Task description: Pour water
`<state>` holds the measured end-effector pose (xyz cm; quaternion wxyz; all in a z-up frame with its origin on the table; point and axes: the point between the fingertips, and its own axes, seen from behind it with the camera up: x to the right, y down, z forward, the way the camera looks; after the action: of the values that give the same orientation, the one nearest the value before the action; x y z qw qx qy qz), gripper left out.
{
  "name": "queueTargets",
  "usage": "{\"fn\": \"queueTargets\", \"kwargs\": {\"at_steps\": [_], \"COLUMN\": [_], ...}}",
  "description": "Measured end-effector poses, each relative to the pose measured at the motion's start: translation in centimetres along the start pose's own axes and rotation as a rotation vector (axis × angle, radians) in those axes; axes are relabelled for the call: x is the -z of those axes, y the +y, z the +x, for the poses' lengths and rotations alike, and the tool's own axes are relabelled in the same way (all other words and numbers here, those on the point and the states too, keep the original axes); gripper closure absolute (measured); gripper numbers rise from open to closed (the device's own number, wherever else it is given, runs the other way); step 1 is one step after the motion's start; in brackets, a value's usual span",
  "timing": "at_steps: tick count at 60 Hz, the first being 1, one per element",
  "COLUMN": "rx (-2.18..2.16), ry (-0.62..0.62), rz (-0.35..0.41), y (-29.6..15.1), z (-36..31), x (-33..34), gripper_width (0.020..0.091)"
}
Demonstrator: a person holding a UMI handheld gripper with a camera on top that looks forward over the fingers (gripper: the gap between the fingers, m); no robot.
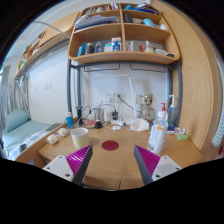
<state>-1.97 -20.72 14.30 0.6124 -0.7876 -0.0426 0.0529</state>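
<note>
While gripper (110, 165) spread, empty, over bench (110, 172): white bottle (157, 137) just ahead of right finger, white cup (79, 137) far left of bottle. Likely light, slick plastic; grab mid-body.

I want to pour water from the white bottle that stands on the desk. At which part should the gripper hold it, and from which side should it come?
Hold the white bottle at its wide lower body, below the narrower neck. It stands upright on the desk, just beyond the right finger, so come level from the front. The gripper is open and empty, so probably only a small shift right is needed.
</note>
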Motion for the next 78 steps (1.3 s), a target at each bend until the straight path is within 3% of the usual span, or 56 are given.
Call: {"fn": "queueTargets", "kwargs": {"at_steps": [9, 10, 12, 21, 48, 52, 60, 78], "rx": [-0.015, -0.015, -0.019, -0.041, 0.012, 0.004, -0.01, 0.036], "ry": [0.018, 0.026, 0.044, 0.114, 0.181, 0.169, 0.138, 0.16], "rz": [0.017, 0.018, 0.017, 0.018, 0.143, 0.142, 0.138, 0.177], "y": [2.7, 0.5, 3.5, 5.2, -0.6, -0.7, -0.5, -0.9], "z": [4.0, 2.3, 6.1, 11.7, 18.3, 18.1, 17.6, 17.4], "x": [-0.3, -1.1, -0.7, -2.0, -10.8, -11.8, -13.2, -13.3], "gripper_width": [0.0248, 0.0246, 0.0245, 0.0249, 0.0274, 0.0339, 0.0557, 0.077]}}
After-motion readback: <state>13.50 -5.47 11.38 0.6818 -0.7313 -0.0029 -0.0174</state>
